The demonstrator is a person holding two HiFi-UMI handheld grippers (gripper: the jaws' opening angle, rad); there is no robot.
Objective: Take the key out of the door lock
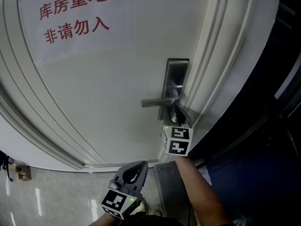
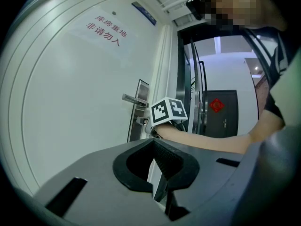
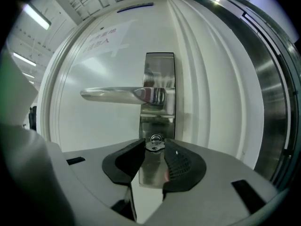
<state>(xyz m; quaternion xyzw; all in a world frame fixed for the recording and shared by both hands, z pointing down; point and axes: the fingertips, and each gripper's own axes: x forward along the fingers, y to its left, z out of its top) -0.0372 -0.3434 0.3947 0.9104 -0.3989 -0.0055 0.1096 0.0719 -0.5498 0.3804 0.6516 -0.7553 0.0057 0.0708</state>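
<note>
A small silver key [image 3: 154, 143] sticks out of the steel lock plate [image 3: 159, 74] just below the lever handle [image 3: 113, 95] on a white door. In the right gripper view, my right gripper [image 3: 154, 145] has its two black tips against either side of the key's round head, shut on it. The head view shows the same gripper [image 1: 176, 117] pressed up to the plate [image 1: 177, 72] under the handle [image 1: 155, 102], hiding the key. My left gripper [image 1: 137, 167] hangs low, away from the lock. Its jaws meet at the tips [image 2: 154, 144] with nothing between them.
A paper sign with red lettering [image 1: 73, 13] is stuck high on the door. The raised door frame [image 1: 221, 65] runs right of the lock, with a dark gap beyond. A small box [image 1: 22, 172] sits on the tiled floor at lower left. A dark door [image 2: 221, 112] stands across the hall.
</note>
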